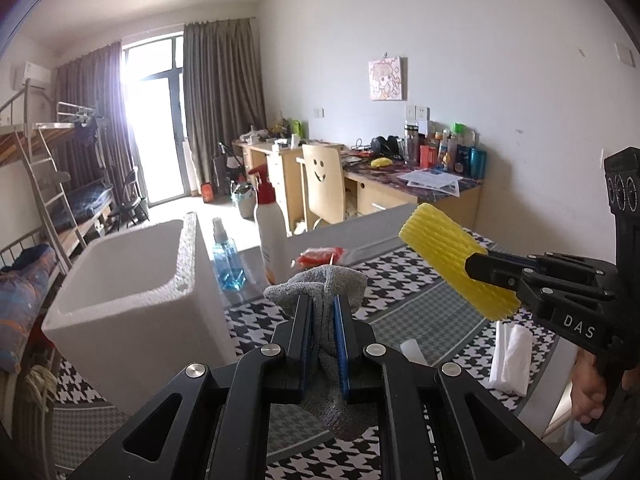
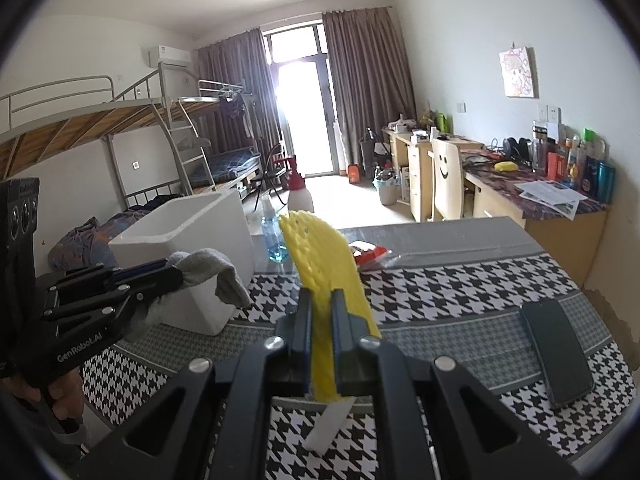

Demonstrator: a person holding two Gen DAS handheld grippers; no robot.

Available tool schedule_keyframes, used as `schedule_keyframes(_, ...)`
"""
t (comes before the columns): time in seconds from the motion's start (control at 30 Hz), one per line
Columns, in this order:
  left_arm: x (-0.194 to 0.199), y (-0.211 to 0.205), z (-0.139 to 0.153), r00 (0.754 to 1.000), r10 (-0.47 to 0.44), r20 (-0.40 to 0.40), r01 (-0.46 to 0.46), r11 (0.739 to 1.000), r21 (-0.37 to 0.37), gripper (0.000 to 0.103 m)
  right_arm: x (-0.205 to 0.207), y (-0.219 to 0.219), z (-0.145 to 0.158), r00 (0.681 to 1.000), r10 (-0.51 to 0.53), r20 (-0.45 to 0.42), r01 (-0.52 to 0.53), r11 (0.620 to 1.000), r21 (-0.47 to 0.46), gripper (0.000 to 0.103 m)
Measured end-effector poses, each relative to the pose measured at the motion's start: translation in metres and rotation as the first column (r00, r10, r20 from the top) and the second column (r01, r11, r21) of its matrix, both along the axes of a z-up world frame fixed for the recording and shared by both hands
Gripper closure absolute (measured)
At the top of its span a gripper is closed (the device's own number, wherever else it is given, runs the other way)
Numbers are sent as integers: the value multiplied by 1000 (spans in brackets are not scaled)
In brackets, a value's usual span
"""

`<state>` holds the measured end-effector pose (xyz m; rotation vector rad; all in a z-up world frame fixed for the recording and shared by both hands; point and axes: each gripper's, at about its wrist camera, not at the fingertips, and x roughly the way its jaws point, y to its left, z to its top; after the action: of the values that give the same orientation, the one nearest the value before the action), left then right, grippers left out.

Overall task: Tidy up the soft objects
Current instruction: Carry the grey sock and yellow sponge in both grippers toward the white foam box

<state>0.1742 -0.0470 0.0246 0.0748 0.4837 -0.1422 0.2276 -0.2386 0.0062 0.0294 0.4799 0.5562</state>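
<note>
Houndstooth tablecloth (image 2: 460,280), black-and-white with grey check bands, covers the table; grey strip along its far edge. White styrofoam box (image 1: 132,280) sits open-topped at 10 o'clock in the left wrist view. Just beyond it, at 12 o'clock, a small blue spray bottle (image 1: 227,260) and a white red-trigger spray bottle (image 1: 269,224), with a red packet (image 1: 320,256) beside them. Black phone (image 2: 558,350) lies flat at 3 o'clock in the right wrist view. Folded white tissue (image 1: 512,356) at 4 o'clock in the left view; a small white piece (image 2: 330,426) under the right gripper, possibly paper, hard to tell.

Left gripper (image 1: 322,324): jaws nearly closed, clamped on a grey sock (image 1: 320,286), held above the cloth just right of the box, sock bunching over the fingertips. Right gripper (image 2: 321,322): jaws narrow, pinching a yellow ribbed sponge (image 2: 320,264), held up in the air at 2 o'clock in the left view, well apart from the sock.

Room: dorm-type, metal bunk beds (image 2: 160,132) along the left wall, grey curtains (image 2: 368,88) flanking a bright glass door at 12 o'clock. Wooden desks (image 2: 520,204) along the right wall, cluttered with bottles and papers; smiley-face chair (image 1: 322,184) tucked in, cartoon picture (image 1: 386,79) above.
</note>
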Motion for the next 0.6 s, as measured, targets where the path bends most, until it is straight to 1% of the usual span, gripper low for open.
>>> schedule_keyframes(0.2, 7, 4, 8, 1000, 18, 14, -18, 1000, -1, 91, 2, 9, 9, 999, 14, 35, -13, 1000, -7, 92)
schedule_keyframes(0.6, 14, 10, 20, 999, 37, 37, -36, 999, -12, 91, 13, 16, 20, 999, 26, 37, -26, 1000, 6, 92)
